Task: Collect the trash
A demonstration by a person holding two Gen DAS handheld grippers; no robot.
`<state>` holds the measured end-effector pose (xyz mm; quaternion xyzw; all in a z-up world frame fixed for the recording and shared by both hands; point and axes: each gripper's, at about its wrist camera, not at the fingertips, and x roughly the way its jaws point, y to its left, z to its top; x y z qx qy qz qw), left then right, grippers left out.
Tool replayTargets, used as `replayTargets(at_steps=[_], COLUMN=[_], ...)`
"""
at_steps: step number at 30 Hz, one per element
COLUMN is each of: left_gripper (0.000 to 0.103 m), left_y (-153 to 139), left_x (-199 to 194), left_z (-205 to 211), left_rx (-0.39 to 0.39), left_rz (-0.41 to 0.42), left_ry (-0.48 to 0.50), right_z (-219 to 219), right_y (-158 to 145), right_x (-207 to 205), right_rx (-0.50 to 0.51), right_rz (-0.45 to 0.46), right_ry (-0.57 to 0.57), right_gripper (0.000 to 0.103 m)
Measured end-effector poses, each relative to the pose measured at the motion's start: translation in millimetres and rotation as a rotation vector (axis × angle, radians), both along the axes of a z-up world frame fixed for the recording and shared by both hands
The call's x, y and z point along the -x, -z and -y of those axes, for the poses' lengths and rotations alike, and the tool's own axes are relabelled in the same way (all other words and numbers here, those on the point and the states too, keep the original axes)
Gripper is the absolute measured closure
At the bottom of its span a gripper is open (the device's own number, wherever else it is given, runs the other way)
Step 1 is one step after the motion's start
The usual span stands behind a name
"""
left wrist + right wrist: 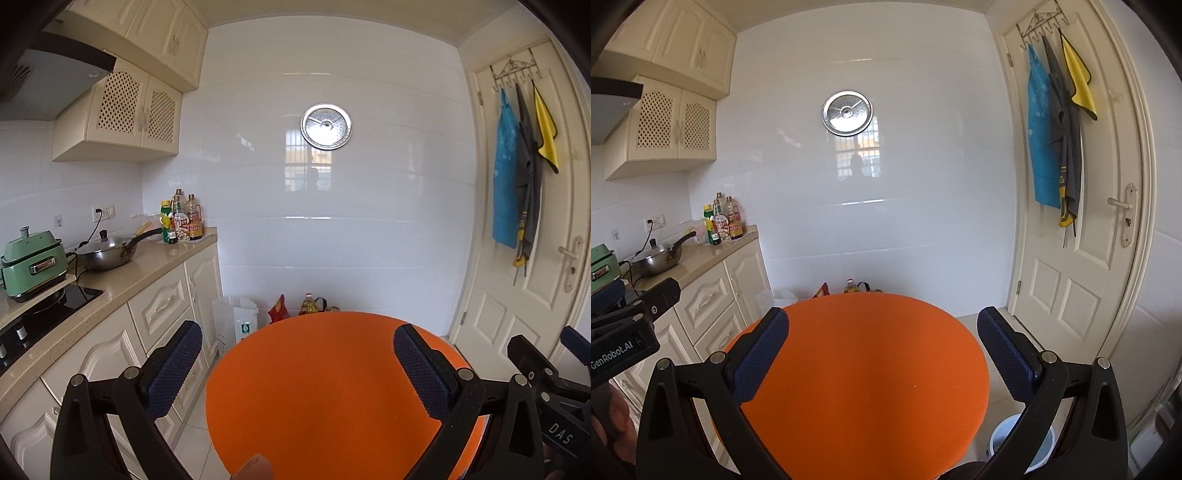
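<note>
A round orange table top (pixel 325 387) fills the lower middle of both views (pixel 864 376), and no trash shows on it. My left gripper (pixel 297 363) hovers over it, open, with nothing between its blue pads. My right gripper (pixel 882 350) is open too and holds nothing. The right gripper's body shows at the right edge of the left wrist view. A pale blue bucket (pixel 1023 443) stands on the floor by the table's right side. Behind the table against the wall sit a red snack bag (pixel 279 310), an oil bottle (pixel 309 304) and a white bin (pixel 236 321).
A kitchen counter (pixel 122 273) runs along the left with a wok (pixel 107 251), a green appliance (pixel 31 264) and sauce bottles (pixel 183 221). A white door (pixel 1071 221) with hanging aprons stands at the right. A metal lid (pixel 847 112) hangs on the tiled wall.
</note>
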<state>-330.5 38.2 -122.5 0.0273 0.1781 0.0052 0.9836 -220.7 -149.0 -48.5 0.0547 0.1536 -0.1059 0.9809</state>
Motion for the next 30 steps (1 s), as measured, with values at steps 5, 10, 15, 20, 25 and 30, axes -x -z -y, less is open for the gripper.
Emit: replayTargets(at_steps=[5, 10, 15, 20, 25, 30], left_gripper=[0.001, 0.001, 0.001, 0.001, 0.001, 0.001], left_y=[-8, -15, -21, -23, -21, -16], left_x=[12, 16, 8, 6, -1, 2], left_z=[-4, -11, -21, -19, -19, -10], left_rx=[0.014, 0.013, 0.017, 0.003, 0.004, -0.006], left_rz=[0.002, 0.009, 0.011, 0.02, 0.019, 0.043], left_ry=[0.004, -0.008, -0.008, 0.002, 0.008, 0.012], right_z=[-2, -8, -13, -16, -16, -15], right_y=[2, 1, -2, -4, -5, -5], right_x=[-1, -4, -5, -5, -6, -6], right_rx=[-0.002, 0.016, 0.036, 0.055, 0.057, 0.049], right_rz=[-0.008, -0.012, -0.015, -0.01, -0.009, -0.013], right_ry=[0.007, 0.003, 0.0, 0.003, 0.003, 0.004], right_gripper=[0.0, 0.0, 0.0, 0.0, 0.0, 0.0])
